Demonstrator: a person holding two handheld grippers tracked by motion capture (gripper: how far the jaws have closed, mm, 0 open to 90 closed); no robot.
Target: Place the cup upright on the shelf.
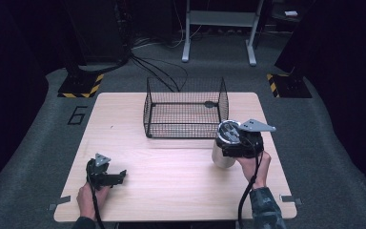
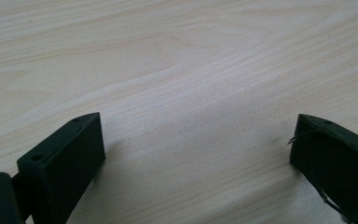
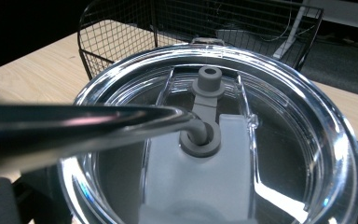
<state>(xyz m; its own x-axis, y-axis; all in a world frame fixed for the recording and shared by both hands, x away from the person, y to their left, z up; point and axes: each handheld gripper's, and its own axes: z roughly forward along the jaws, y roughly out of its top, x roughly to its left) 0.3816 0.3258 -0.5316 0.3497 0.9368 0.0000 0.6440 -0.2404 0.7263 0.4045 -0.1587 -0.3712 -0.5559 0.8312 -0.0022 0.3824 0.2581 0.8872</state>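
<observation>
Nearest, the left gripper [image 1: 106, 174] rests on the pale tabletop [image 1: 171, 167], jaws spread wide with bare wood between them. Further right, the right gripper [image 1: 238, 143] is clenched around a steel tumbler [image 1: 222, 155], whose clear lid [image 3: 223, 135] carries a bent metal straw [image 3: 88, 122]. Just behind the tumbler stands a black wire basket [image 1: 186, 109].

The left hand [image 1: 89, 198] holds the left claw [image 1: 119, 177] low over the bench [image 1: 171, 191] at the near left, its jaws spread wide apart. The right hand [image 1: 256, 167] holds the right claw [image 1: 228, 143] raised at the right, closed around a tumbler [image 1: 221, 157]
</observation>
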